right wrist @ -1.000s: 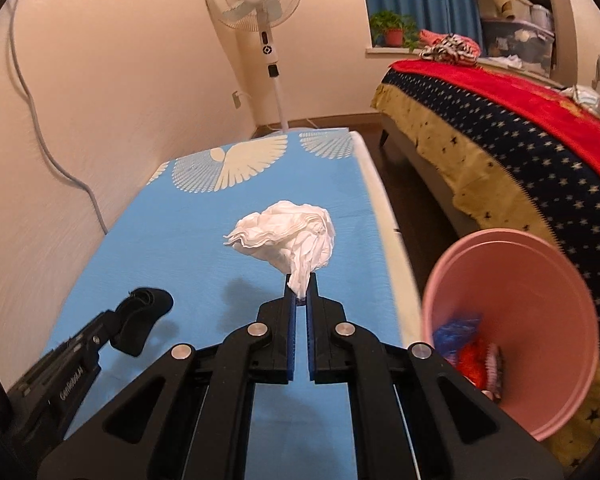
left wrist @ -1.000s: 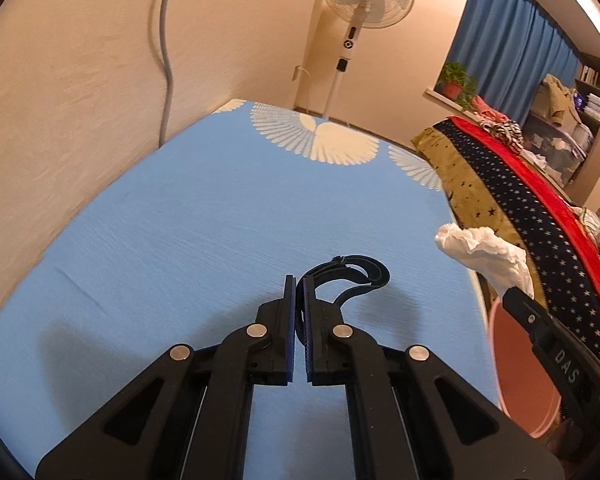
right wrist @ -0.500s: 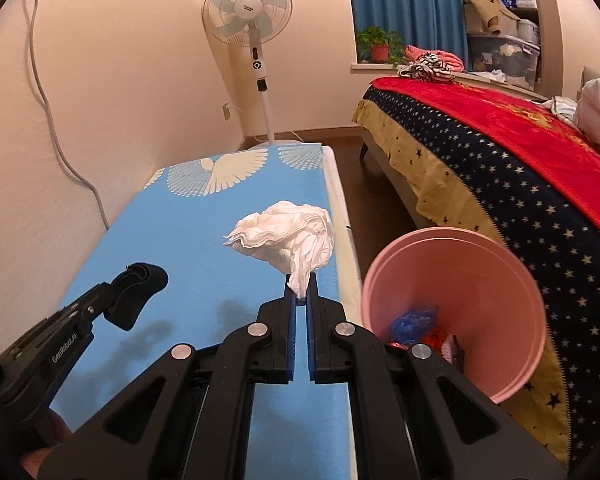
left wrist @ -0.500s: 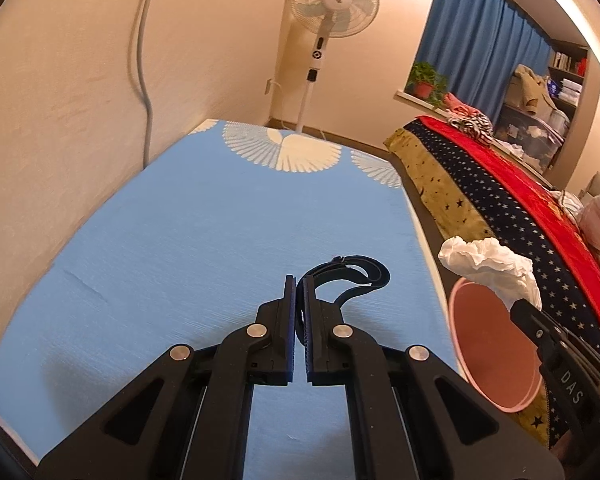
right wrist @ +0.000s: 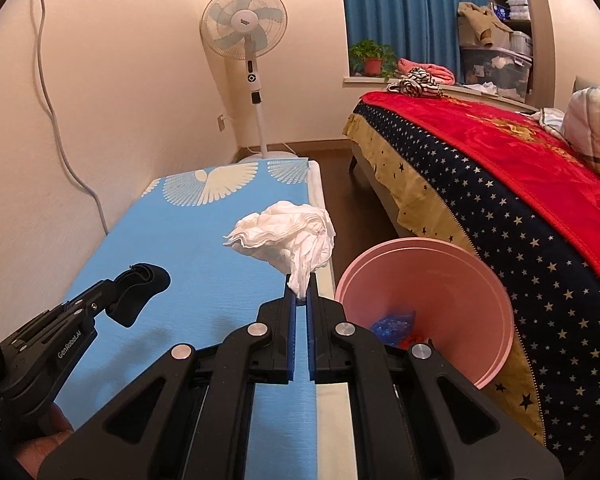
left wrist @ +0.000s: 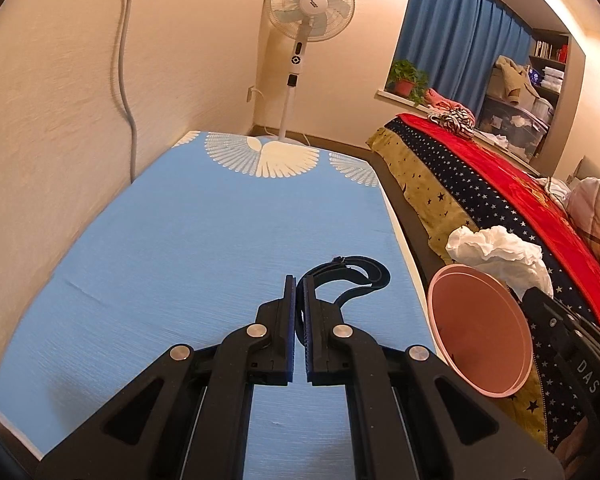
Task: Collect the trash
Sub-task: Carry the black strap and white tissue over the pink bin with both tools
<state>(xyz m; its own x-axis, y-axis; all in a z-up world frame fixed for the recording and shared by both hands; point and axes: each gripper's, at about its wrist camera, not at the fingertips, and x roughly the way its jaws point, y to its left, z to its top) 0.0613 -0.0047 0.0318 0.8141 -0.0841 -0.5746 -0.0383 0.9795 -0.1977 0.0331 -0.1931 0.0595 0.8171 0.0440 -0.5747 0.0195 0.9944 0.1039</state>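
Observation:
My right gripper [right wrist: 300,283] is shut on a crumpled white tissue [right wrist: 286,236] and holds it in the air near the right edge of the blue mat, just left of the pink bin [right wrist: 484,280]. The tissue [left wrist: 500,250] also shows in the left wrist view, above the bin's [left wrist: 452,344] rim. The bin holds blue and red scraps [right wrist: 392,326]. My left gripper [left wrist: 296,280] is shut on a looped black strap [left wrist: 356,274] above the mat; it also shows in the right wrist view [right wrist: 140,292].
The blue mat [left wrist: 200,248] with white wing prints runs along the left wall. A standing fan [left wrist: 310,16] stands at its far end. A bed with a red and starred blanket [right wrist: 500,168] fills the right side, beside the bin. A grey cable [left wrist: 126,80] hangs down the wall.
Both grippers have moved to the right with their loads. The tissue has gone from over the mat to its right edge, close to the bin. Both grips are unchanged.

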